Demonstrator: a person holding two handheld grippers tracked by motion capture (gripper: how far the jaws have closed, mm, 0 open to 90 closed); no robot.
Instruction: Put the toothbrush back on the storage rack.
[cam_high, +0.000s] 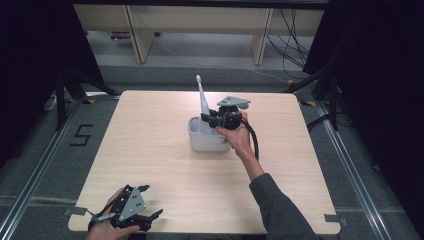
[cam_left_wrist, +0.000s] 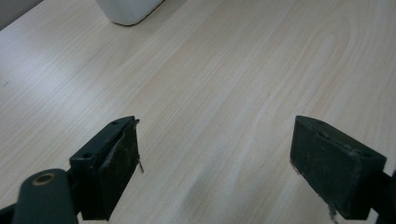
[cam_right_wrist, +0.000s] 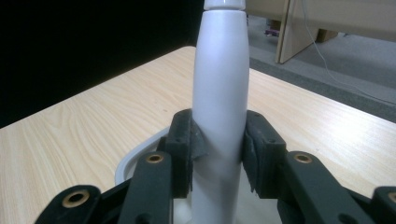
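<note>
A white electric toothbrush (cam_high: 201, 97) stands upright in a white rectangular holder (cam_high: 206, 141) near the middle of the wooden table. My right gripper (cam_high: 210, 120) is shut on the toothbrush's handle just above the holder's rim. In the right gripper view the handle (cam_right_wrist: 220, 84) is pinched between both pads, with the holder's rim (cam_right_wrist: 133, 161) below. My left gripper (cam_high: 150, 202) rests open at the table's near left edge, nothing between its fingers. The left gripper view shows its wide-apart jaws over bare wood and the holder (cam_left_wrist: 128, 10) far off at the top.
The light wooden table (cam_high: 165, 165) sits on a grey floor. Wooden furniture legs (cam_high: 137, 35) and loose cables (cam_high: 292, 40) lie beyond the far edge. Black curtains and stand legs (cam_high: 62, 95) flank both sides.
</note>
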